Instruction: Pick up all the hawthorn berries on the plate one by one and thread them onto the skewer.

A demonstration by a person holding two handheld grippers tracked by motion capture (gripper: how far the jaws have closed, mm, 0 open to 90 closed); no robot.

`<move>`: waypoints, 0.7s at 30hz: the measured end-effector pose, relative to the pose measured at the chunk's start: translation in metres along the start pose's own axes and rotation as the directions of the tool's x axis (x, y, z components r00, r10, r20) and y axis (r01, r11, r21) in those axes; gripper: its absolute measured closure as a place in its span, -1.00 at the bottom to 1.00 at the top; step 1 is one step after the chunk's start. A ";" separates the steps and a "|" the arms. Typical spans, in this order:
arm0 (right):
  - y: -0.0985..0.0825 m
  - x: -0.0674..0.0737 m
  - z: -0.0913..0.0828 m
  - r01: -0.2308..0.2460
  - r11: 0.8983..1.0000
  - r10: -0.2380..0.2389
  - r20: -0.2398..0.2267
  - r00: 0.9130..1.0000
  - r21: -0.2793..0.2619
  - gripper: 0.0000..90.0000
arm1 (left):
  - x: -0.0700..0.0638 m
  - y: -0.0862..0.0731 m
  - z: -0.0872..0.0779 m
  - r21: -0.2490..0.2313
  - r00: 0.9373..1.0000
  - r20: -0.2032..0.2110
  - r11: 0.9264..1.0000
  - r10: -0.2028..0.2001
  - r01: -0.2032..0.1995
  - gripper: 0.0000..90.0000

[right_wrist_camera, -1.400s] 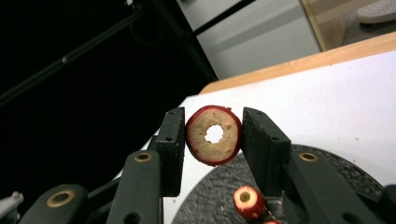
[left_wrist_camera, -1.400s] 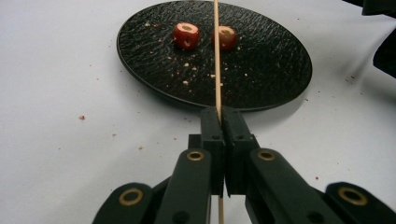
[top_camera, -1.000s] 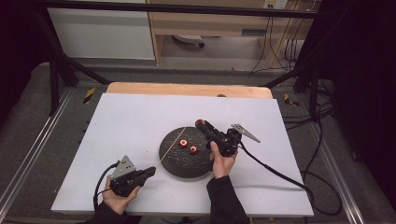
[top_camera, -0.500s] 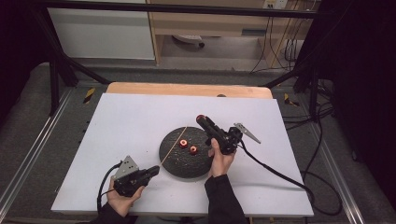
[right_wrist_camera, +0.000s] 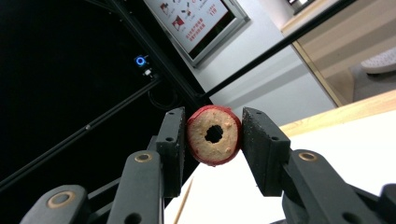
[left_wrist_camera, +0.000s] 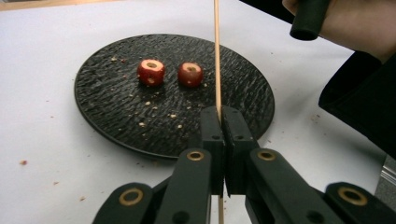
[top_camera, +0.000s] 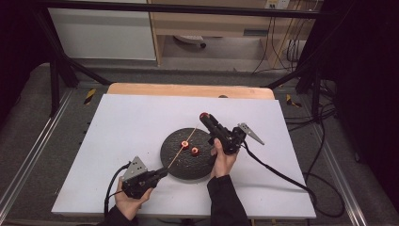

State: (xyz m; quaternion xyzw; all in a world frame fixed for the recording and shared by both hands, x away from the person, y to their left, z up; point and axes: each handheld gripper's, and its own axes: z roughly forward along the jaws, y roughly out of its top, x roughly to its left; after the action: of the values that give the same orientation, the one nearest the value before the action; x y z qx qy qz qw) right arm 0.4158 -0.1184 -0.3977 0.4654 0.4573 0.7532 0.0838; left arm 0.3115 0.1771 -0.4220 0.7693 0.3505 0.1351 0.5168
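While the left gripper (left_wrist_camera: 219, 119) near the person has its jaws pressed tight on a thin wooden stick (left_wrist_camera: 216, 56), the stick slants up over the black plate (left_wrist_camera: 116, 126) on the white tabletop (top_camera: 131, 117). Two red fruit pieces with holes (left_wrist_camera: 151, 71) sit on that plate. Farther off, the right gripper (right_wrist_camera: 214, 135) holds a third red piece (right_wrist_camera: 214, 134) up in the air, pinched between its jaws. It looks like the threading step. Next, the hole must line up with the stick's tip.

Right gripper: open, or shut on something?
Shut on a cored red fruit piece: the right gripper has a pad against each side, lifting it off the table.
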 end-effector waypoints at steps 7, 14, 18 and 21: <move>0.000 0.000 -0.001 0.023 1.000 -0.023 -0.006 1.000 -0.005 0.37 | -0.003 0.002 0.003 -0.004 1.000 0.012 1.000 -0.023 0.023 0.97; -0.002 0.000 0.000 0.028 1.000 -0.028 -0.007 1.000 -0.001 0.37 | -0.003 0.003 0.004 -0.005 0.999 0.014 0.999 -0.034 0.034 0.97; -0.003 -0.001 0.000 0.033 0.999 -0.033 -0.007 0.999 0.002 0.37 | -0.004 0.002 0.005 -0.003 0.999 0.012 0.999 -0.032 0.032 0.97; -0.003 0.000 0.000 0.030 1.000 -0.030 -0.010 0.999 -0.001 0.37 | -0.004 0.002 0.006 -0.004 0.999 0.011 0.999 -0.035 0.035 0.97</move>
State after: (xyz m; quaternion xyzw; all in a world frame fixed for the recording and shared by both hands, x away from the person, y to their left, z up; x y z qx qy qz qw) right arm 0.4149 -0.1172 -0.4000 0.4546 0.4642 0.7544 0.0933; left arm 0.3129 0.1695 -0.4219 0.7626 0.3608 0.1224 0.5227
